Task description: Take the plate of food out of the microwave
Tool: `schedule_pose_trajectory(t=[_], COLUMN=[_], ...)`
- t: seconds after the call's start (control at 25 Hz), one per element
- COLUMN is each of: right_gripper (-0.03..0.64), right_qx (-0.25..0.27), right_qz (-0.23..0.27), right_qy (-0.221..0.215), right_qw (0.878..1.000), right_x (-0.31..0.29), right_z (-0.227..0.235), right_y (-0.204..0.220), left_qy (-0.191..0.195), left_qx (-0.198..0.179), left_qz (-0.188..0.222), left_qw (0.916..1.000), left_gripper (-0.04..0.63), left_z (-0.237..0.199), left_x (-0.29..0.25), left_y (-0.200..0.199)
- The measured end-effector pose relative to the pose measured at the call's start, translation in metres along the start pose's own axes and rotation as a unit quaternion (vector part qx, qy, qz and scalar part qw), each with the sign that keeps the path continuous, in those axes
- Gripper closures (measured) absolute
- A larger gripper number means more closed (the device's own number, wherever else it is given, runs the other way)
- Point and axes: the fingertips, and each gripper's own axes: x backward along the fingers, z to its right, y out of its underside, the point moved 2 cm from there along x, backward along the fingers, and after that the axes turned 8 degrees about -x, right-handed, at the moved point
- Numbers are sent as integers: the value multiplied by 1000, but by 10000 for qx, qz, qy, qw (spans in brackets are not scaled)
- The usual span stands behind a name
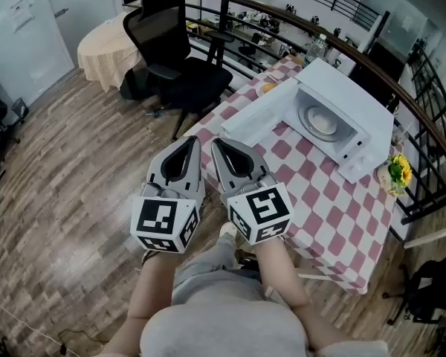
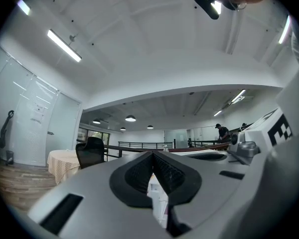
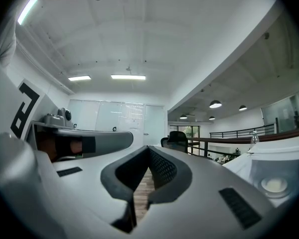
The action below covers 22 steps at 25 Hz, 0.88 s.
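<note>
A white microwave (image 1: 347, 106) stands on the checkered table (image 1: 334, 207) with its door (image 1: 259, 116) swung wide open. Inside it rests a plate of pale food (image 1: 321, 122); the right gripper view also catches this plate (image 3: 274, 184) at its lower right. My left gripper (image 1: 195, 139) and right gripper (image 1: 216, 142) are side by side in front of the person, short of the table's near corner. Both point toward the microwave. Each is shut and empty, as the left gripper (image 2: 152, 154) and right gripper (image 3: 148, 148) show in their own views.
A black office chair (image 1: 171, 50) stands on the wooden floor left of the table, with a round cloth-covered table (image 1: 104, 47) behind it. Yellow flowers (image 1: 400, 171) sit at the table's right edge by a dark railing (image 1: 424, 125). A bottle (image 1: 317, 47) stands behind the microwave.
</note>
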Motion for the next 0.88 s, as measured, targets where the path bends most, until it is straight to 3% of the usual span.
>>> schedule_pose_trajectory(t=[0.4, 0.88], right_gripper=[593, 594], right_qx=[-40, -128], right_qz=[36, 134], right_qy=[765, 1946], right_qw=[9971, 9807], right_x=[34, 78], right_z=[64, 151], right_y=[1, 0], left_qy=[884, 2062], left_qx=[72, 219], left_qz=[-37, -37], left_qw=[9961, 9783], left_gripper=[595, 595], left_z=[63, 140], left_x=[-58, -128], left_y=[6, 17])
